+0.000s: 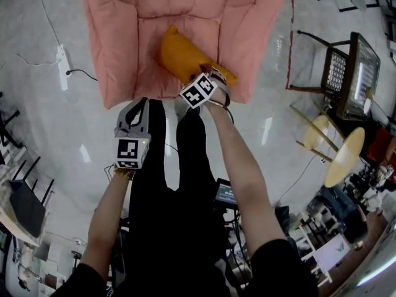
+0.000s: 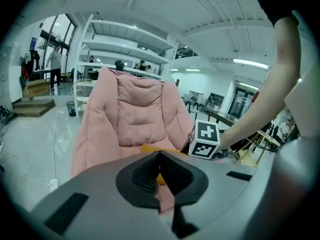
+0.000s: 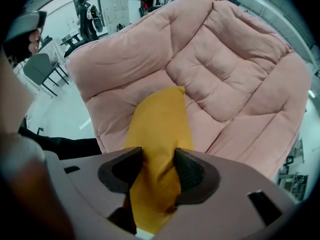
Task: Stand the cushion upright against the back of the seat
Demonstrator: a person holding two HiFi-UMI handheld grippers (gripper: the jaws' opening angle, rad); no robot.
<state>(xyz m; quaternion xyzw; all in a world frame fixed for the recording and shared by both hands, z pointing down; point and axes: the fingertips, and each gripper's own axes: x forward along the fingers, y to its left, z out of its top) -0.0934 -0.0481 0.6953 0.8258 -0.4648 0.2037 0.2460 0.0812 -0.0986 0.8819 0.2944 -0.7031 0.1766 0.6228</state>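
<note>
A soft mustard-yellow fabric cushion (image 1: 182,55) lies on the seat of a padded pink armchair (image 1: 117,36), towards its front. The right gripper (image 3: 159,170) pinches the cushion's bunched near end between its jaws. The left gripper (image 2: 160,156), jaws together and empty, hovers in front of the chair.

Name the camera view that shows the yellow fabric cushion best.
Right gripper view: the yellow fabric cushion fills the centre, pinched in the right gripper on the pink padded chair. Head view shows it from above, partly under that gripper. Left gripper view catches only a sliver.
</note>
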